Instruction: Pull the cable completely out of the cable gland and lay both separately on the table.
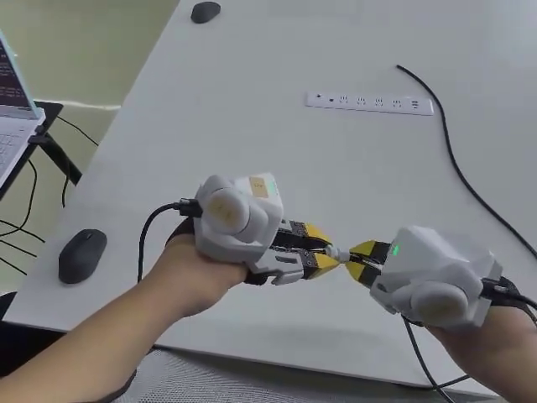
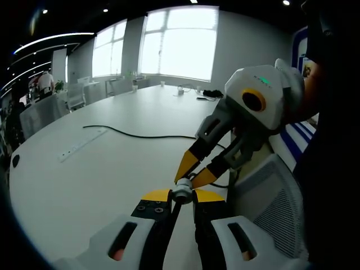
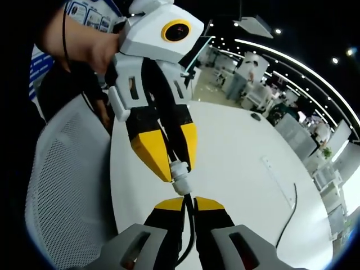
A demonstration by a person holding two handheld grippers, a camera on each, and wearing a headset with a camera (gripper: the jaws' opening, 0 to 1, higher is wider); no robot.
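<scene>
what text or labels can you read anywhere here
None can be read.
Laptop screen: lines of text, too blurred.
Sticker on the left gripper: orange, any print too small.
Posters on the wall: too small and blurred.

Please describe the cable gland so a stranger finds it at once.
Over the table's near edge, the left gripper meets the right gripper. Between their yellow tips sits the cable gland, in the left one's grip: small and white, unlike the black cable.
</scene>
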